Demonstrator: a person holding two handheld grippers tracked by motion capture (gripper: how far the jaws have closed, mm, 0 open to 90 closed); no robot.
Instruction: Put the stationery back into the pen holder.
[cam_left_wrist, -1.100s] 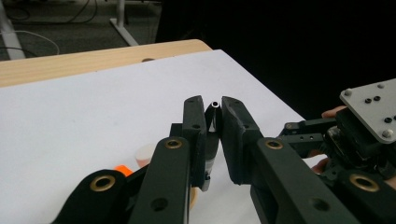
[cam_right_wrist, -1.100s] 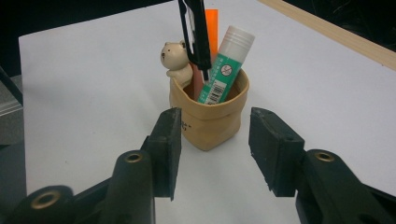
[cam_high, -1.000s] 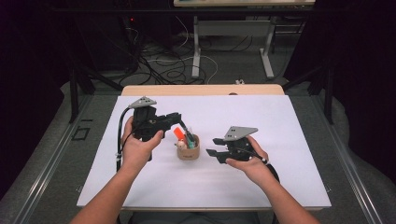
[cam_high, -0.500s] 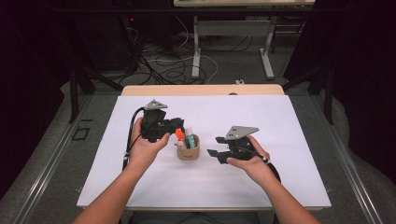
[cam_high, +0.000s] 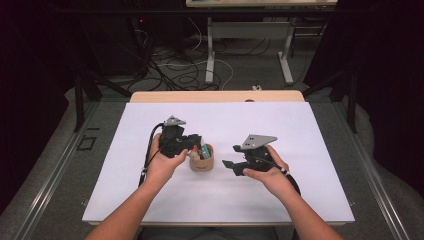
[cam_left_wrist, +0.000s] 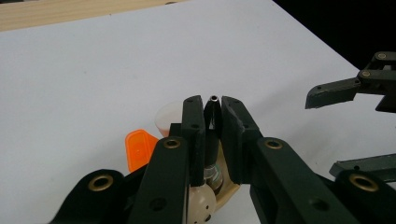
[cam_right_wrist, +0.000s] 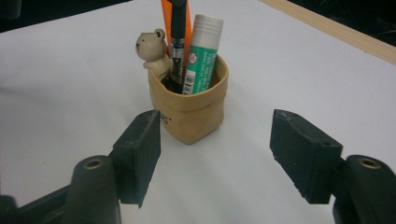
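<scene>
High view. A white sheet (cam_high: 310, 150) covers the counter (cam_high: 215, 96). Near its middle stands a small tan holder (cam_high: 201, 161), shaped like a rolled-down paper bag. The left hand-held gripper (cam_high: 192, 146), carried in the person's left hand (cam_high: 162, 162), reaches in from the left, its tips over the holder's mouth. The right hand-held gripper (cam_high: 229, 167), carried in the right hand (cam_high: 270, 172), lies just beside the holder on the right and points at it without touching it. A grey three-cornered plate sits on top of each tool.

Left gripper view. The two black jaws stand almost together and are clamped on a slim black pen (cam_left_wrist: 211, 135), which is upright between the pads with its metal tip showing above them. Below the jaws lie the rim of the tan holder (cam_left_wrist: 229, 189) and a cream bear figure (cam_left_wrist: 201, 205); an orange tool (cam_left_wrist: 137, 148) leans just to the left. The right hand-held gripper (cam_left_wrist: 327, 130) shows at the right edge, jaws apart.

Right gripper view. The jaws stand apart and have just been opening; nothing is between the pads, and the tan holder (cam_right_wrist: 189, 112) stands beyond them on the white sheet. In the holder are the black pen (cam_right_wrist: 177, 46), held at its top by the other tool, the orange tool (cam_right_wrist: 187, 28) behind it, and a green-and-white glue stick (cam_right_wrist: 201, 51) to the right. The bear figure (cam_right_wrist: 152, 49) clings to the holder's left rim.
</scene>
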